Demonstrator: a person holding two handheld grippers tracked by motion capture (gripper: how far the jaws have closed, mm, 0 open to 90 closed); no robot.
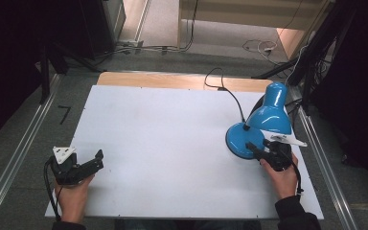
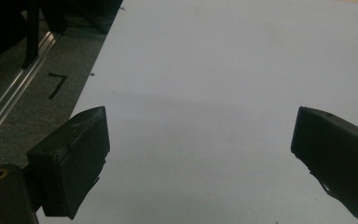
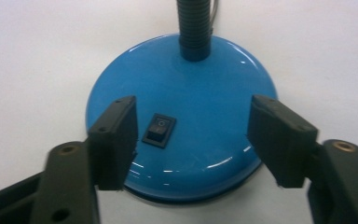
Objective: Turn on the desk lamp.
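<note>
Over the lamp base (image 3: 182, 112), switch (image 3: 159, 130) between open right hand-held gripper (image 3: 191, 140) jaws.

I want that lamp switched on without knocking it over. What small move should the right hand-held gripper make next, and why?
Probably ease the right hand-held gripper down and a little to its left, so one jaw tip meets the black switch. Its jaws stand open above the lamp base, with the switch between them but nearer the left jaw, and nothing is touching it.
</note>
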